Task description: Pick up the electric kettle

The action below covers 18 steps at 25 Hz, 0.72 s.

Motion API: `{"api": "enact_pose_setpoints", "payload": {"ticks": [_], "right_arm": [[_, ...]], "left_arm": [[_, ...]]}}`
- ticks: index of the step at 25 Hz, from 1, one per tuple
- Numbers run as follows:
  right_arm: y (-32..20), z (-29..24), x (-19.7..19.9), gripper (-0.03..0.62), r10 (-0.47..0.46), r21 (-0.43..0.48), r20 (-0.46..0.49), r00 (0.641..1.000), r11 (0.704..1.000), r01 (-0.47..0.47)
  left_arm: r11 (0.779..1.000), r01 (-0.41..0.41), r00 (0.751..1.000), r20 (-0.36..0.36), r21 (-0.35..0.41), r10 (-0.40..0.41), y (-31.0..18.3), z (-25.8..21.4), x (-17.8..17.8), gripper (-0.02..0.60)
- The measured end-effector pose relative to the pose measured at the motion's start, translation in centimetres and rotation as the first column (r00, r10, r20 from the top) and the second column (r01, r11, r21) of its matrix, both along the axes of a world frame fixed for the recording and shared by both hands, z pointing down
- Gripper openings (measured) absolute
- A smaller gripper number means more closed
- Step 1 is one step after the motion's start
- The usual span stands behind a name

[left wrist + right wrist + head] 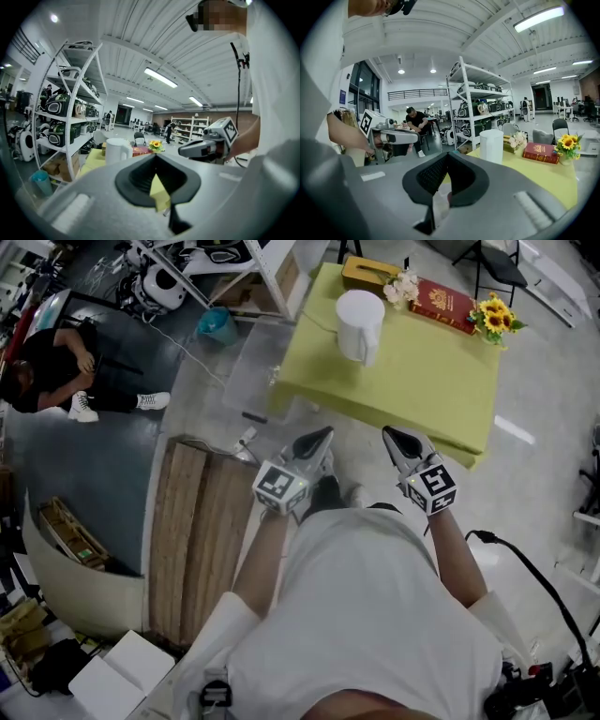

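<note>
The white electric kettle [360,324] stands upright on a yellow-green table [422,390], near its far left side. It also shows as a white jug in the left gripper view [117,150] and the right gripper view [491,146]. Both grippers are held side by side in front of the person's chest, short of the table's near edge and well apart from the kettle. My left gripper [319,439] is shut with nothing in it. My right gripper [394,439] also looks shut and empty. Each gripper is visible from the other one's camera.
On the table lie a red book [441,304], sunflowers [494,317], white flowers [403,285] and a brown box [366,273]. A wooden pallet [192,540] lies on the floor at the left. A seated person [56,371] is far left. Metal shelving [70,117] stands beyond the table.
</note>
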State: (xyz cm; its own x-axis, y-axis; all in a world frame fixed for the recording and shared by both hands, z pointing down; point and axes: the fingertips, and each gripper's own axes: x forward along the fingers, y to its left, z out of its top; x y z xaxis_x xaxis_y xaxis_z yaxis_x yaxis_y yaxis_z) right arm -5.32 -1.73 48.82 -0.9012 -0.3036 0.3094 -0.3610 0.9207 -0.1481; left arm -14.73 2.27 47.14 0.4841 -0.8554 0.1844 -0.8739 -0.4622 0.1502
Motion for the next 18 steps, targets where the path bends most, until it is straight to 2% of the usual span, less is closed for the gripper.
{"api": "enact_pose_setpoints", "payload": {"ticks": [11,18], "right_arm": [[-6.2,1.4,-3.4,0.003,0.124,-0.008,-0.032,0.992,0.992,-0.125],[-9.4,1.1,-5.4,0.003,0.218,-0.009,-0.050,0.975,0.976,-0.218]], "left_arm": [[0.997,-0.074,0.997,0.035,-0.008,0.075,-7.0,1.1,-4.7,0.002],[0.982,-0.185,0.982,0.034,-0.029,0.186,-10.7,1.8,-7.0,0.002]]}}
